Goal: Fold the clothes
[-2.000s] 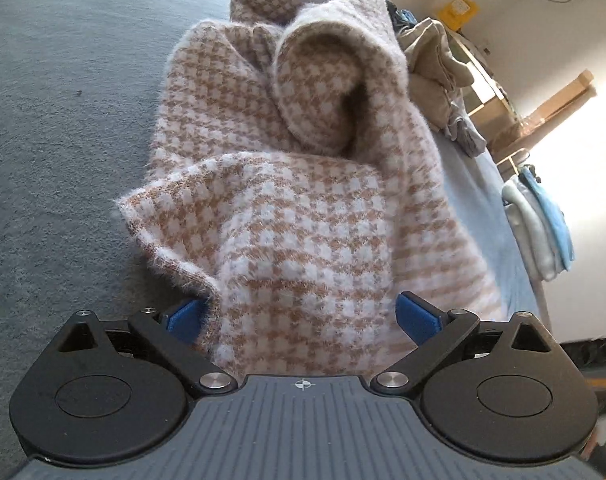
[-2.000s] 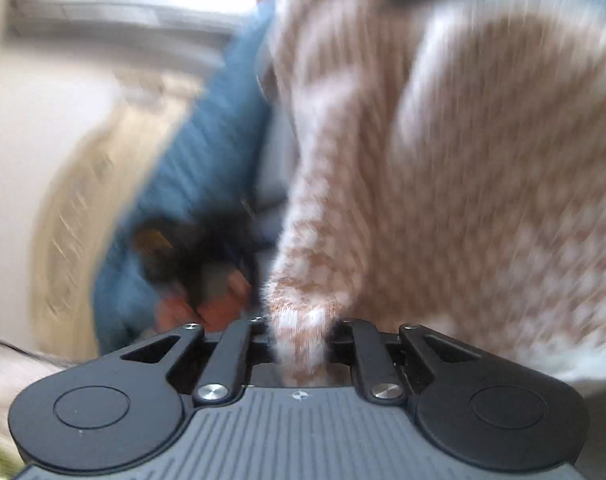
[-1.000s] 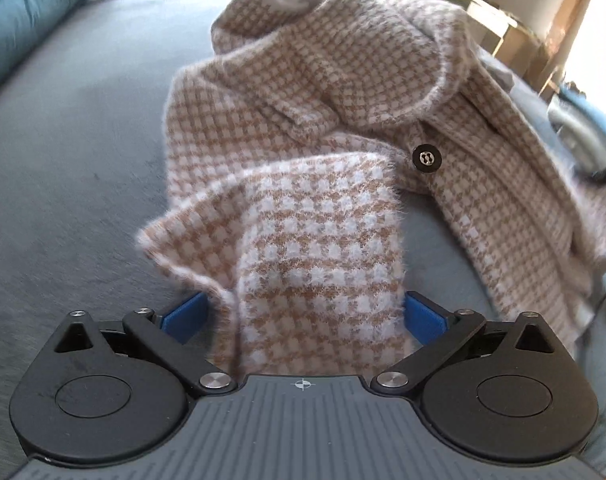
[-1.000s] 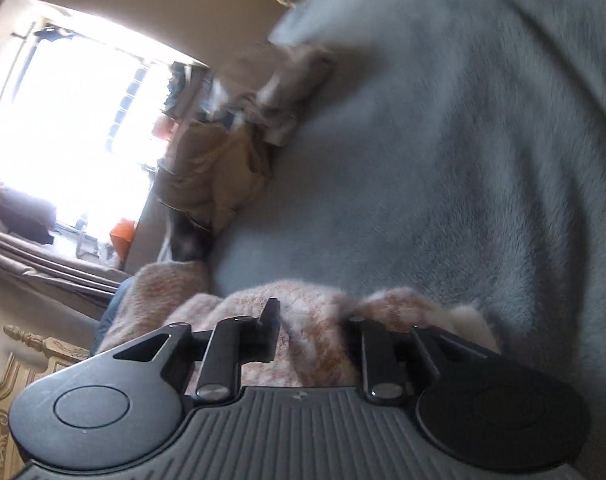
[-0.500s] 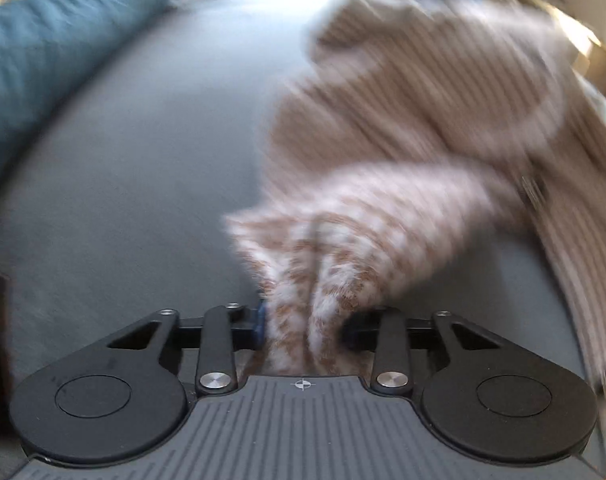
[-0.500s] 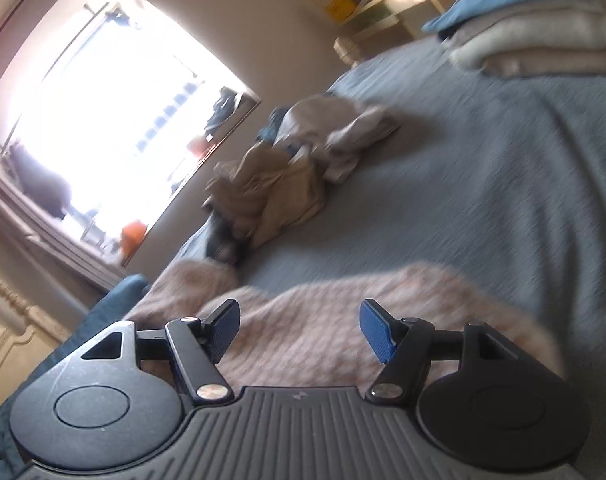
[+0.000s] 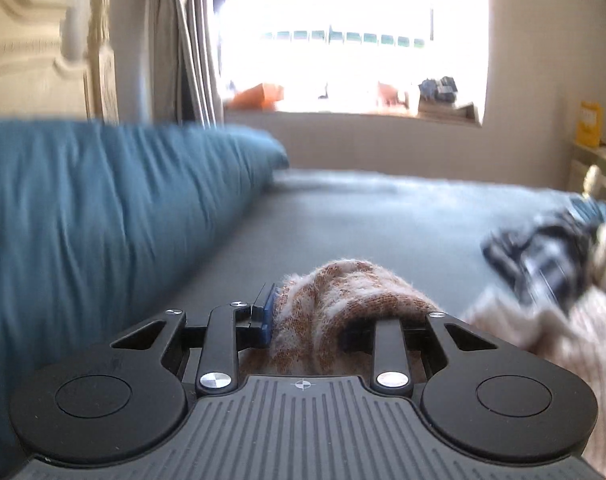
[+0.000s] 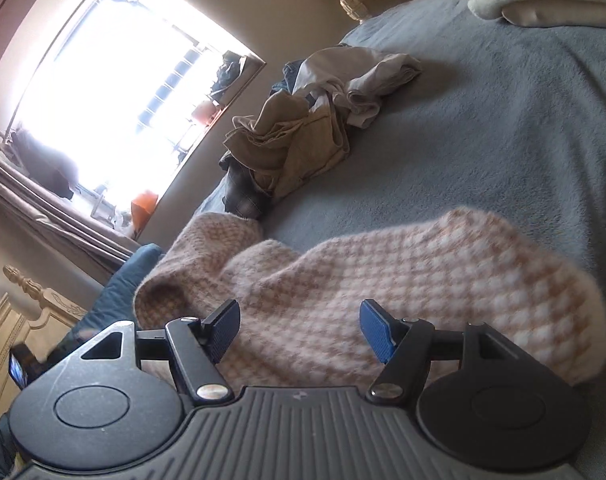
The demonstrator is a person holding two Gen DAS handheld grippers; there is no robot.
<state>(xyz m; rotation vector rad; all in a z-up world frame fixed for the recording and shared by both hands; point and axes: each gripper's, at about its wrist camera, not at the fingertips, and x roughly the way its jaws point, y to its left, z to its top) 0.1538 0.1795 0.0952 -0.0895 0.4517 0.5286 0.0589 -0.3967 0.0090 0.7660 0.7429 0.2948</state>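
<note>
On the grey bed (image 8: pixel 503 128), your left gripper (image 7: pixel 309 322) is clamped on a bunched fold of the checked jacket (image 7: pixel 335 304), its blue pad (image 7: pixel 268 316) pressed into the knit. Your right gripper (image 8: pixel 299 330) has its jaws apart, nothing pinched, the jacket (image 8: pixel 383 280) spread beneath them; whether they brush it is hard to say. A blue pillow (image 7: pixel 103 216) lies left of the held fold. Beyond the jacket sits a pile of unfolded clothes (image 8: pixel 303 132), and folded ones (image 8: pixel 543 0) are stacked at the far corner.
</note>
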